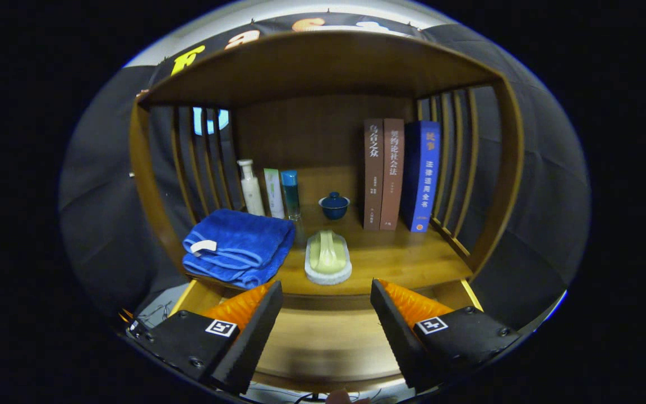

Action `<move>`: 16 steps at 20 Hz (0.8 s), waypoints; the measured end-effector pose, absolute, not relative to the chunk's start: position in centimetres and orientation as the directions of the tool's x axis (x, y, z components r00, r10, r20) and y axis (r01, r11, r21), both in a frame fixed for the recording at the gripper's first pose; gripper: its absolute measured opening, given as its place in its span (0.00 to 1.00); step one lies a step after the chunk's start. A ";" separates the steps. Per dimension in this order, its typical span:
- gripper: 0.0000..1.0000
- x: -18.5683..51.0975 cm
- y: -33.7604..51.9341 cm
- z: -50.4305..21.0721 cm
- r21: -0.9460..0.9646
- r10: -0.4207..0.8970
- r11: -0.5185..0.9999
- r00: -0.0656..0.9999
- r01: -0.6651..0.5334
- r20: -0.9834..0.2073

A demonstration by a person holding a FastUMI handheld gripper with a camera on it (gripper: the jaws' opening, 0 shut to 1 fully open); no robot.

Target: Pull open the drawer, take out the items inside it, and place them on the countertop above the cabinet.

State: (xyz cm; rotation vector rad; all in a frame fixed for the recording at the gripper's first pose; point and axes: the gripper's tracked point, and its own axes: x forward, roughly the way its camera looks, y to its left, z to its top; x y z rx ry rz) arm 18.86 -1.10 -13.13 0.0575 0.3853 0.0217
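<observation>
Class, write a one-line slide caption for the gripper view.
Open claw over the pulled-out drawer, facing the brush and towel on the countertop.

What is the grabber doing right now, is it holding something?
Gripper: open, holding nothing, fingers spread over the pulled-out drawer, just short of the brush.

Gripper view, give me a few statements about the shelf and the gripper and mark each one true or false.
1. The gripper is open, with nothing between its fingers. True.
2. The brush lies on the countertop beside the towel. True.
3. The towel is red. False: it is blue.
4. The three books lie flat in a pile. False: they stand upright, side by side.
5. The lidded cup stands behind the brush. True.
6. The gripper is shut on a bottle. False: the bottles stand at the back, beyond the fingers.
</observation>
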 end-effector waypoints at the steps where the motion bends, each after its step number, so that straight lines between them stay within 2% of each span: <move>1: 1.00 17.1 -0.9 -13.1 0.079 0.037 0.997 0.934 -0.009 -0.355; 6: 0.99 9.7 0.2 -14.4 0.094 0.033 0.996 0.964 -0.008 -0.265; 10: 0.99 6.7 0.7 -18.1 0.060 0.011 0.998 0.978 0.001 -0.211; 16: 0.99 5.6 1.7 -25.6 0.049 0.013 0.999 0.969 -0.001 -0.246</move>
